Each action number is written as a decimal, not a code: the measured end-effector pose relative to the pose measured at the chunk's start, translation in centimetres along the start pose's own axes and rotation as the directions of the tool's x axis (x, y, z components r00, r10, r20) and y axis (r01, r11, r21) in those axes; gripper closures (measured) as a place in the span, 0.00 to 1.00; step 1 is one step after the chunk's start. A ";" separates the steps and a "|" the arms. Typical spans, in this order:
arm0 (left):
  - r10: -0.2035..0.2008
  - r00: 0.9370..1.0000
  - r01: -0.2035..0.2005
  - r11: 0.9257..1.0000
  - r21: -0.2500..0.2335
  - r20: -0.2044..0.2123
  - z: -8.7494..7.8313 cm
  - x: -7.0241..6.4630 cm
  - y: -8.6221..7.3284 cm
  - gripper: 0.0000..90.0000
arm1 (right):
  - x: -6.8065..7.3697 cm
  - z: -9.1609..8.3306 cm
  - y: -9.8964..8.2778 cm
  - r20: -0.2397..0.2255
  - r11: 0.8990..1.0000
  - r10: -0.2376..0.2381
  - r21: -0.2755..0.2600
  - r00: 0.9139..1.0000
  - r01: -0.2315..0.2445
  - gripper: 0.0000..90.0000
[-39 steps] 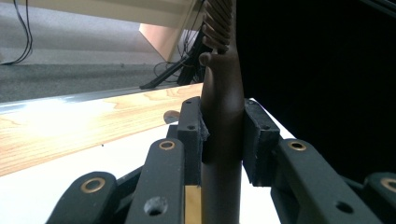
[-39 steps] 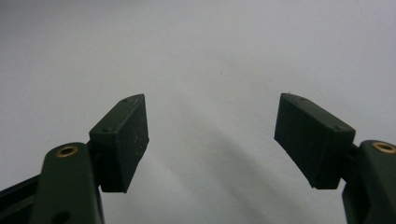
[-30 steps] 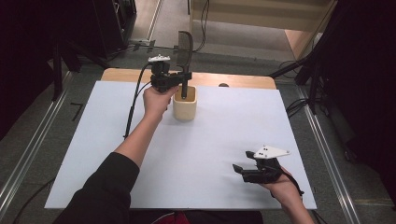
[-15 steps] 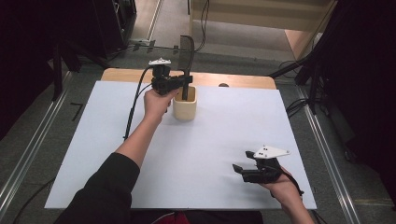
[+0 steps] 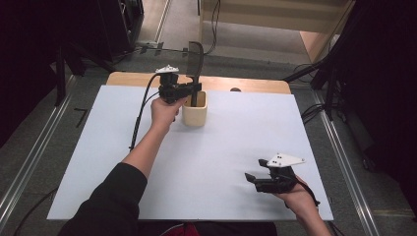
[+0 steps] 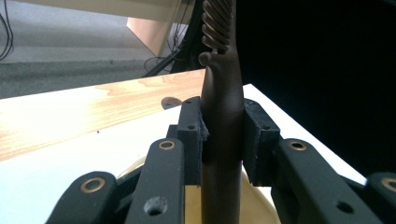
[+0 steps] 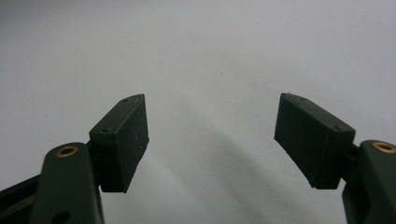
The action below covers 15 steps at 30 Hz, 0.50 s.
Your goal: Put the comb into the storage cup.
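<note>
So in the high view the left gripper point(image 5: 194, 89) is up in the upper middle of the frame, right over a cream-coloured cup point(image 5: 194, 109) that sits on the white tabletop point(image 5: 221, 147) near its far edge. Its jaws are clamped on the handle of a dark brown spatula point(image 5: 195, 66), which stands pretty much upright with its lower end down inside the cup and its slotted head sticking up above the gripper. The left gripper view makes the grip really clear: the spatula handle point(image 6: 223, 135) runs straight up the middle of the frame, squeezed between the two pads point(image 6: 191, 135), one pressing on each side, and the ribbed slotted part starts just above the pads at the top of the frame. You can see a bit of the cup's cream rim point(image 6: 254, 205) under the jaws at the bottom. The right gripper point(image 5: 252, 178) is well apart from all that, down in the lower right of the high view, held low over the bare tabletop. In the right gripper view its jaws stand wide open with nothing between them, just plain white surface point(image 7: 210, 70) behind.
</note>
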<state>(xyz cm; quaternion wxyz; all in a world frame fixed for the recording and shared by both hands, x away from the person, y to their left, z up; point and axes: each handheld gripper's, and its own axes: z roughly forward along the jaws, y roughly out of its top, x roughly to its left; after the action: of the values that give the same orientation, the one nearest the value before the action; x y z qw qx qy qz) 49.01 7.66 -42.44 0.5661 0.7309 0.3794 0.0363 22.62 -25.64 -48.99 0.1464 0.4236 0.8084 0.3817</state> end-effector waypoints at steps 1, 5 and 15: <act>0.006 1.000 -0.006 1.000 -0.003 0.003 0.0 0.0 -0.1 0.81 | 0.0 0.0 0.0 0.000 1.000 0.000 -0.001 1.000 0.000 0.27; 0.028 1.000 -0.028 1.000 -0.004 -0.004 0.0 0.0 -0.6 0.81 | 0.0 0.1 0.0 0.000 1.000 -0.004 -0.001 1.000 0.004 0.27; 0.060 0.998 -0.061 0.998 0.010 0.023 -0.5 -0.1 -1.1 0.72 | 0.0 0.1 0.0 0.000 1.000 -0.002 0.001 1.000 0.002 0.27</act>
<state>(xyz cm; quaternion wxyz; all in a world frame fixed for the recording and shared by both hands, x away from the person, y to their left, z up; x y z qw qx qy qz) 48.12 8.05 -43.19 0.5654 0.7453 0.3507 0.0430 22.70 -25.62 -49.09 0.1467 0.4227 0.8092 0.3808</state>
